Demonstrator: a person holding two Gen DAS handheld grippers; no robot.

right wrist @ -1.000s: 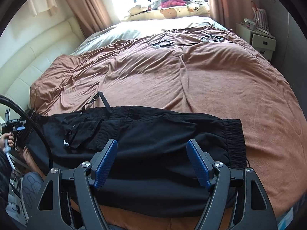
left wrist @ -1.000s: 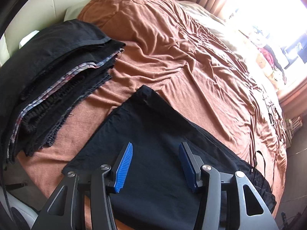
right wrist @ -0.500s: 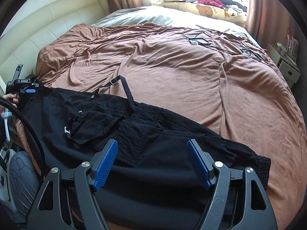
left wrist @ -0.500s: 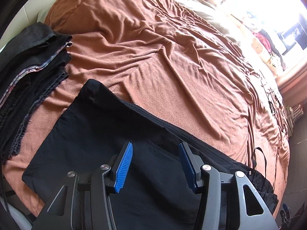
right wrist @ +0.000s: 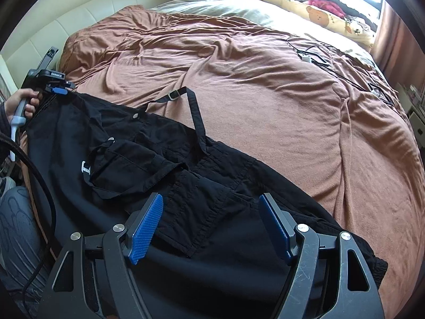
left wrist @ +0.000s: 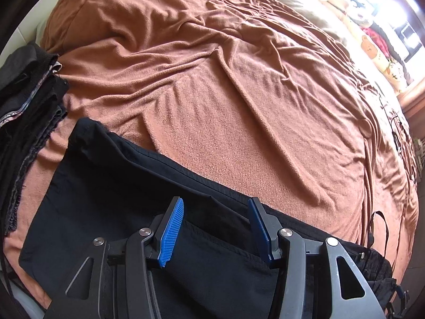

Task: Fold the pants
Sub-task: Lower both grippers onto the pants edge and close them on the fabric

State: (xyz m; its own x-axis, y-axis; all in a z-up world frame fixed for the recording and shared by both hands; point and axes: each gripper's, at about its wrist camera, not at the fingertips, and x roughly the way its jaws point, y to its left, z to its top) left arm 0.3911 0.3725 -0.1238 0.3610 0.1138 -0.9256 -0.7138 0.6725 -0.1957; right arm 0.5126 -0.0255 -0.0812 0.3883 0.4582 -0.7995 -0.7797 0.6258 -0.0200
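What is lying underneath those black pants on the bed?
The black pants lie spread on a rumpled brown blanket, which shows all around them. Whatever sits directly beneath the pants, or under the blanket itself, is covered and cannot be seen.

No text can be read with certainty. The black camera block (right wrist: 50, 75) on the left gripper carries a small pale line of print, too small to read. A white tag (right wrist: 85, 169) on the black pants (right wrist: 148, 159) (near the pocket strap) shows only blurred marks.
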